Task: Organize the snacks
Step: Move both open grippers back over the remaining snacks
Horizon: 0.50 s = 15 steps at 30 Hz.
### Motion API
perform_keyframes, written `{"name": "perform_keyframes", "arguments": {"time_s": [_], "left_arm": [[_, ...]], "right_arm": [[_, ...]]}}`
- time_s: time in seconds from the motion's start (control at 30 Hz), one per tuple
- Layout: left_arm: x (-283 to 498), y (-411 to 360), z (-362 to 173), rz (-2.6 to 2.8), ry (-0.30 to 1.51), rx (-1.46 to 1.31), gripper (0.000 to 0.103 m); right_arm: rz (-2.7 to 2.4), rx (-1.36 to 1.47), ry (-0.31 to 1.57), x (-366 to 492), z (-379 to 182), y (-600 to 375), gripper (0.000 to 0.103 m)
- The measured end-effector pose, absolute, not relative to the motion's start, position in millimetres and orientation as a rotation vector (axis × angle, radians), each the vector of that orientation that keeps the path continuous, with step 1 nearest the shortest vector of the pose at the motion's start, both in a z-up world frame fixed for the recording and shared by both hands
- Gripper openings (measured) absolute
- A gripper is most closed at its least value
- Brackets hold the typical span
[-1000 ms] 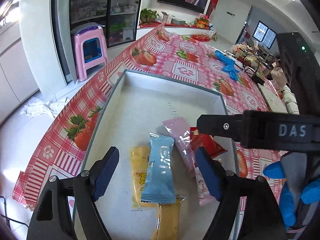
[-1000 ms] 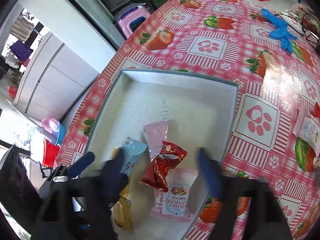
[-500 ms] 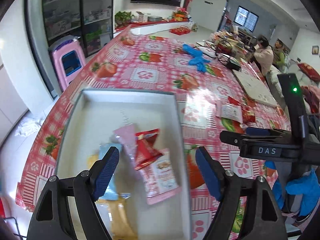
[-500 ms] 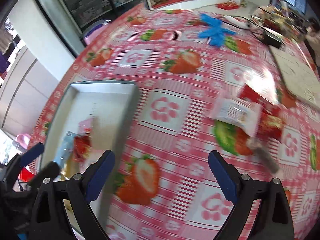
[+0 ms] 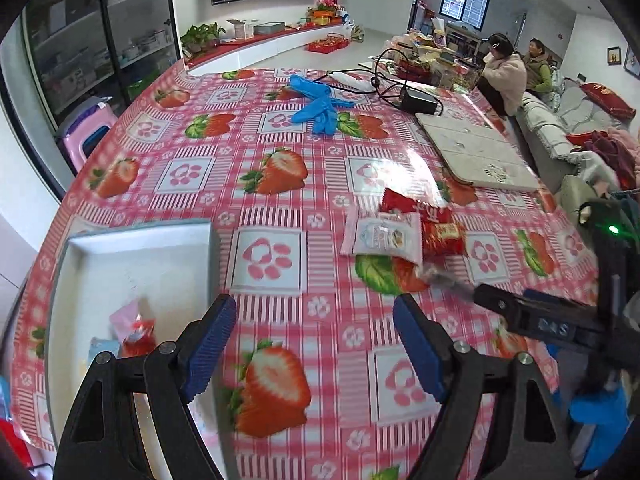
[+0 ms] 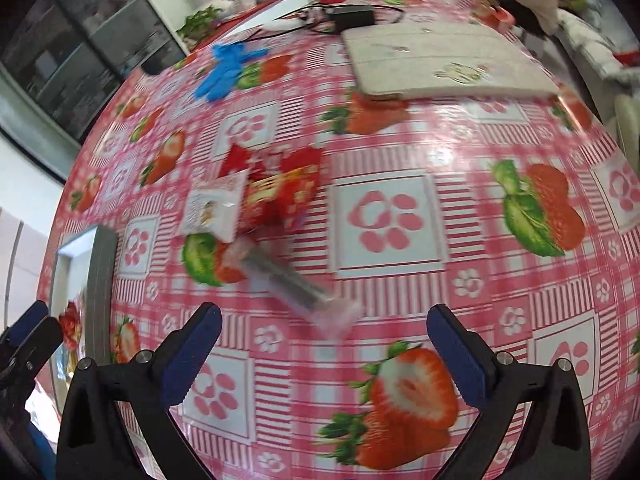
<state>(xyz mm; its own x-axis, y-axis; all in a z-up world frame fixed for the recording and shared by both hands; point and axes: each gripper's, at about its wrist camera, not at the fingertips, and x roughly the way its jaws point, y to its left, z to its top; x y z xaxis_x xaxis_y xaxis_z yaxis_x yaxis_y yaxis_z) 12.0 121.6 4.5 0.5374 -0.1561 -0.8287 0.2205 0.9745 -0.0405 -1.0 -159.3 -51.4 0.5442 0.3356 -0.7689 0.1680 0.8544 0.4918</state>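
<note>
**Over the strawberry cloth, both pairs of jaws empty**

On the left, the left-wrist view shows the inside of the white tray (image 5: 132,264), where a pink packet (image 5: 124,318), a red packet (image 5: 138,334) and a pale blue one (image 5: 102,346) lie near its front; the right-wrist view catches only the tray's grey wall and a sliver of its floor. The left gripper (image 5: 312,344) hangs with jaws apart over bare cloth just right of the tray, nothing between them.

Further right on the bench (image 5: 280,140), a white-and-pink snack packet (image 5: 382,236) overlaps red packets (image 5: 438,232). The right-wrist view alone shows clearly the clear-wrapped grey stick snack (image 6: 288,280), blurred, lying slantwise just ahead of the right gripper (image 6: 324,350). That gripper's jaws are opening wide and hold nothing; the stick's near end lies ahead of the gap, toward the left jaw.
</note>
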Motion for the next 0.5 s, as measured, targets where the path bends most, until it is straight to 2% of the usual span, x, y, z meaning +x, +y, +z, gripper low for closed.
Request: {"name": "perform_keyframes", "arguments": {"time_s": [0.27,0.5], "left_arm": [[65.0,100.7,-25.5,-0.14,0.998,0.006,0.084],[93.5,84.6,-42.3,-0.088,0.941,0.007,0.084]], "right_arm": [[0.049,0.63,0.963,19.2,-54.6,-173.4,0.103],[-0.019,0.641,0.915,46.2,-53.1,-176.6,0.103]]}}
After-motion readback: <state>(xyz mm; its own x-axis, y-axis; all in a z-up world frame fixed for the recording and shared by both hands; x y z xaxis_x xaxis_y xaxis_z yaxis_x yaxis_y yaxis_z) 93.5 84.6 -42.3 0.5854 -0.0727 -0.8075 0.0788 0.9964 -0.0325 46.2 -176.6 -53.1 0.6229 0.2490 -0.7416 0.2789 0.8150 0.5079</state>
